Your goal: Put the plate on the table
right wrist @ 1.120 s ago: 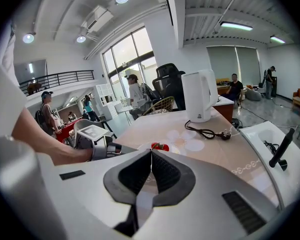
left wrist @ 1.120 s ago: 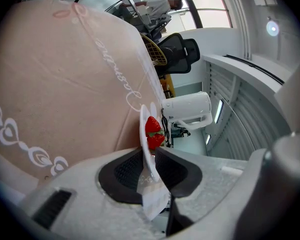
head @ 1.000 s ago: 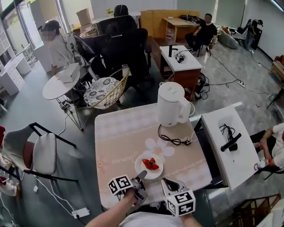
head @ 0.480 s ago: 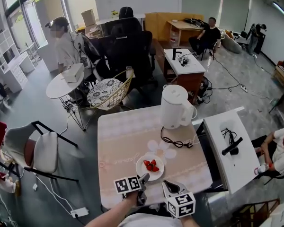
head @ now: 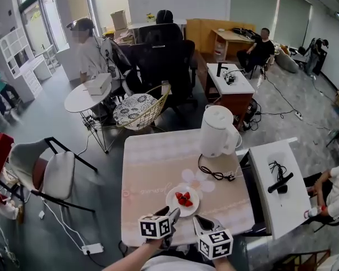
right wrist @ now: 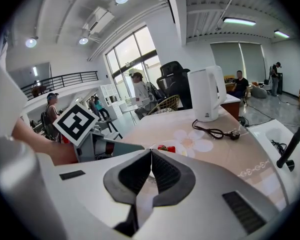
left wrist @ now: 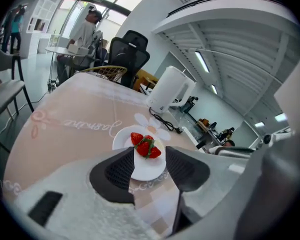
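A small white plate (head: 183,203) with red strawberries (head: 183,198) lies flat on the pink patterned table (head: 152,162), near its front edge. My left gripper (head: 172,213) points at the plate's near rim. In the left gripper view the plate (left wrist: 142,164) shows in the gap of the left gripper (left wrist: 149,165); the pads do not press on it, and the jaws are closing. My right gripper (head: 199,219) hovers just right of it, by the table's front edge. In its own view the right gripper (right wrist: 151,170) is shut with nothing held.
A white electric kettle (head: 217,131) stands at the table's far right, its black cable (head: 214,175) trailing toward the plate. A white side table (head: 279,185) adjoins on the right, with a seated person beyond. Chairs (head: 51,174) and other people stand farther off.
The left gripper's tips have drawn slightly back from the plate's rim. The plate stays in the same spot on the table. The right gripper has barely moved.
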Demonstrator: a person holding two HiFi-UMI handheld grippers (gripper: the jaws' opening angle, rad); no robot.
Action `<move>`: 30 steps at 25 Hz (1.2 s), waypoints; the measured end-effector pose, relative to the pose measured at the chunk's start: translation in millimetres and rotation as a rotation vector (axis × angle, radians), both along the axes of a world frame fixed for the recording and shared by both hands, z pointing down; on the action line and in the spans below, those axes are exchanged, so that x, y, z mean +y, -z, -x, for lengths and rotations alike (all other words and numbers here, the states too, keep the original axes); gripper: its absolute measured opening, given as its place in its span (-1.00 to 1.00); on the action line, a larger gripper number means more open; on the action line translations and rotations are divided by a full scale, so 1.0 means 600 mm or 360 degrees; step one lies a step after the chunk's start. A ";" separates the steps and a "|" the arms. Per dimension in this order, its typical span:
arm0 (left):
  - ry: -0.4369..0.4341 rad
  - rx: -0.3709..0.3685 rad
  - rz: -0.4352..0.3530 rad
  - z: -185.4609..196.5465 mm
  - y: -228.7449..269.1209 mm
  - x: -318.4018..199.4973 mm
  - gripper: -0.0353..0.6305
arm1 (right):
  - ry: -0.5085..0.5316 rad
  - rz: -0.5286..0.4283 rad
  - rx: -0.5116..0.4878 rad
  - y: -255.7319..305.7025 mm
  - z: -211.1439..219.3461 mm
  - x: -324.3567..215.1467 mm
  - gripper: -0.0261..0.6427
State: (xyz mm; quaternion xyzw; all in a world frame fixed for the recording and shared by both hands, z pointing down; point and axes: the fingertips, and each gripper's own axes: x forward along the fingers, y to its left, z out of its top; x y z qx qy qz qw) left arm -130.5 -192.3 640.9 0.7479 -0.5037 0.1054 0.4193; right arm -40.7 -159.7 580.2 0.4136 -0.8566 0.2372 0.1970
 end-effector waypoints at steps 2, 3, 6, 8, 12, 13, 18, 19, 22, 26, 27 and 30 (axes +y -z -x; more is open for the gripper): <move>-0.0024 -0.0043 -0.0076 -0.004 0.023 0.004 -0.34 | 0.0009 -0.0006 -0.0012 0.008 0.002 -0.004 -0.91; -0.0032 -0.0063 -0.0120 -0.006 0.037 0.004 -0.38 | 0.0013 -0.0010 -0.0021 0.012 0.003 -0.006 -0.91; -0.0042 -0.0121 -0.0254 -0.011 0.082 0.008 -0.57 | 0.0028 -0.0028 -0.0058 0.032 0.005 -0.009 -0.91; -0.0051 -0.0158 -0.0336 -0.016 0.110 0.015 -0.67 | 0.0044 -0.0045 -0.0085 0.048 0.007 -0.009 -0.91; -0.0068 -0.0230 -0.0477 -0.032 0.156 0.031 -0.74 | 0.0086 -0.0082 -0.0125 0.072 0.006 -0.005 -0.91; -0.0065 -0.0242 -0.0504 -0.036 0.166 0.036 -0.75 | 0.0100 -0.0087 -0.0137 0.077 0.006 -0.002 -0.91; -0.0042 -0.0297 -0.0595 -0.055 0.205 0.066 -0.81 | 0.0176 -0.0110 -0.0189 0.104 0.002 0.021 -0.91; -0.0038 -0.0308 -0.0609 -0.060 0.211 0.073 -0.82 | 0.0194 -0.0118 -0.0194 0.110 0.001 0.027 -0.91; -0.0028 -0.0351 -0.0641 -0.075 0.225 0.096 -0.85 | 0.0237 -0.0148 -0.0205 0.129 -0.006 0.047 -0.91; -0.0023 -0.0371 -0.0681 -0.096 0.242 0.123 -0.87 | 0.0256 -0.0199 -0.0209 0.144 -0.021 0.069 -0.91; -0.0026 -0.0374 -0.0687 -0.101 0.244 0.129 -0.87 | 0.0261 -0.0208 -0.0207 0.146 -0.024 0.074 -0.91; -0.0024 -0.0381 -0.0691 -0.113 0.247 0.144 -0.87 | 0.0280 -0.0226 -0.0203 0.148 -0.034 0.087 -0.91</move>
